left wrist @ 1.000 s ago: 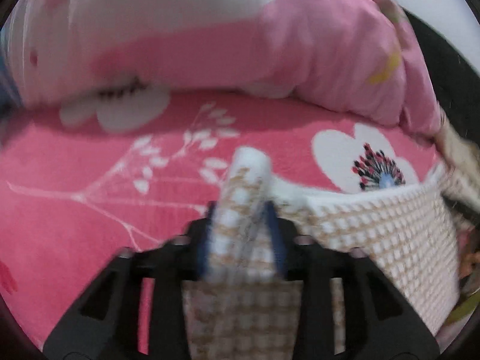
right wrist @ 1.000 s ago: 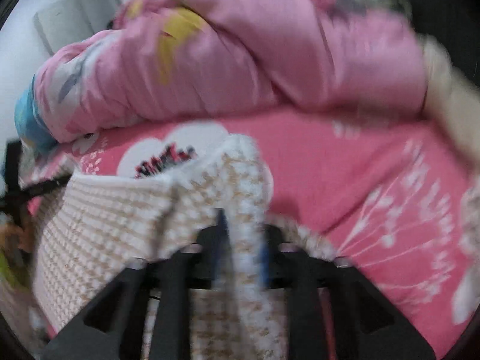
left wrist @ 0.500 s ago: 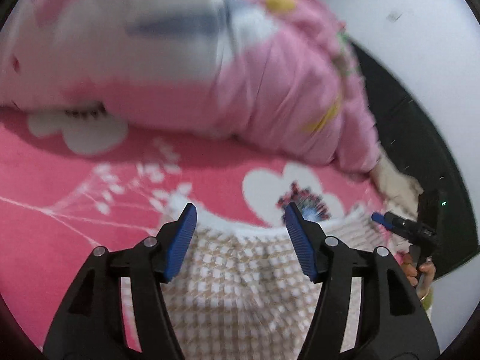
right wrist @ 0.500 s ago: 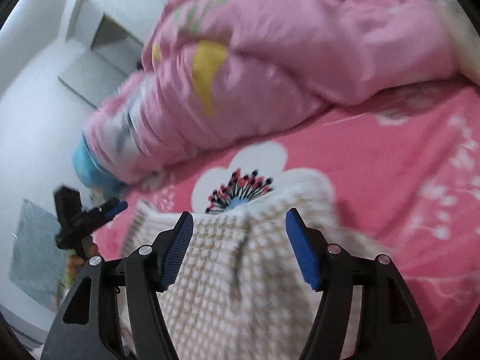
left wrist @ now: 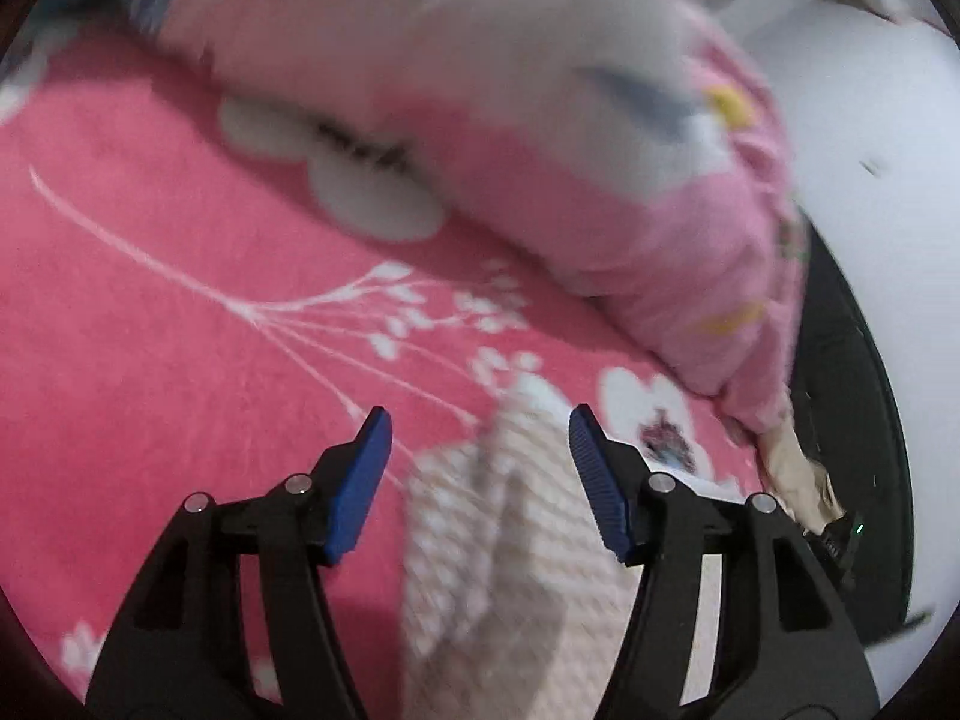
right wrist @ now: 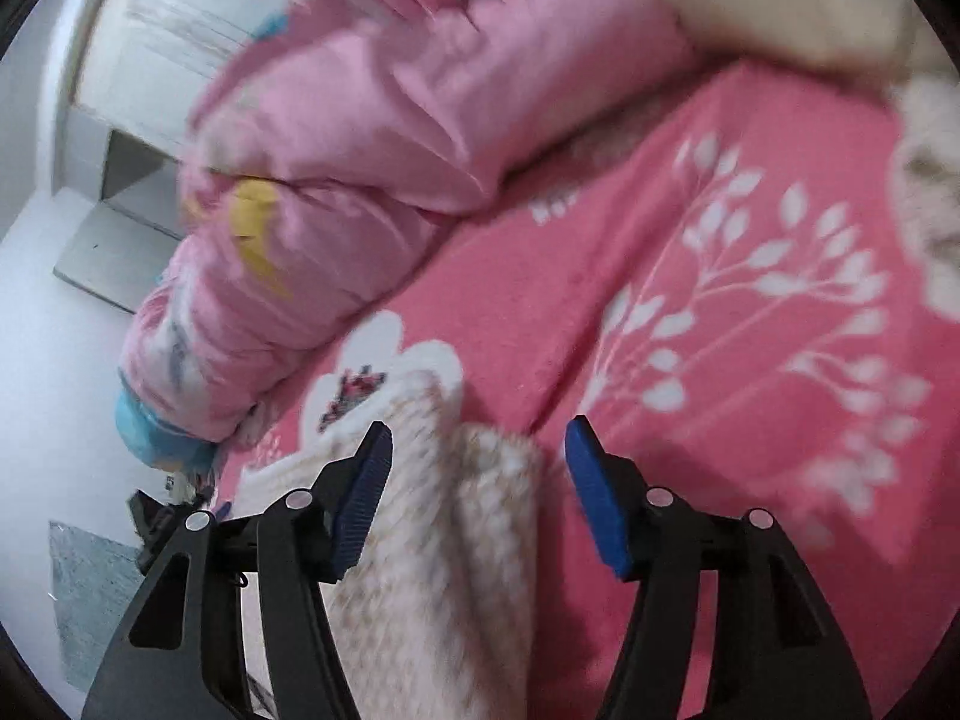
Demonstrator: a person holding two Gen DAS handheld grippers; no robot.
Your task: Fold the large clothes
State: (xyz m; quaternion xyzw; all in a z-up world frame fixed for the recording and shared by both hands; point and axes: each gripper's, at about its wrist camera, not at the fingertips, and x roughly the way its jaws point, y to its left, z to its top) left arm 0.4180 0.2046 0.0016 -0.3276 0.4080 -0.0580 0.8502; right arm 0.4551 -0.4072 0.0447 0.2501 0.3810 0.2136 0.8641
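Observation:
A cream and tan checked knit garment [left wrist: 510, 540] lies on the pink flowered bed cover [left wrist: 180, 300]. My left gripper [left wrist: 480, 486] is open above its corner, with blue pads on either side and holding nothing. In the right wrist view the same garment [right wrist: 432, 540] lies bunched under my right gripper [right wrist: 477, 492], which is open and empty. The garment's lower part is hidden behind the gripper bodies.
A bulky pink quilt [left wrist: 570, 150] is heaped along the far side of the bed and shows in the right wrist view too [right wrist: 360, 180]. A cream fluffy item [right wrist: 780, 0] lies at the far right. A white wall and shelf [right wrist: 120, 120] stand past the bed edge.
One second ago both grippers were shut on the garment's corners. They opened and let it go half a second ago. Since then both have swung and the garment lies loose on the bed.

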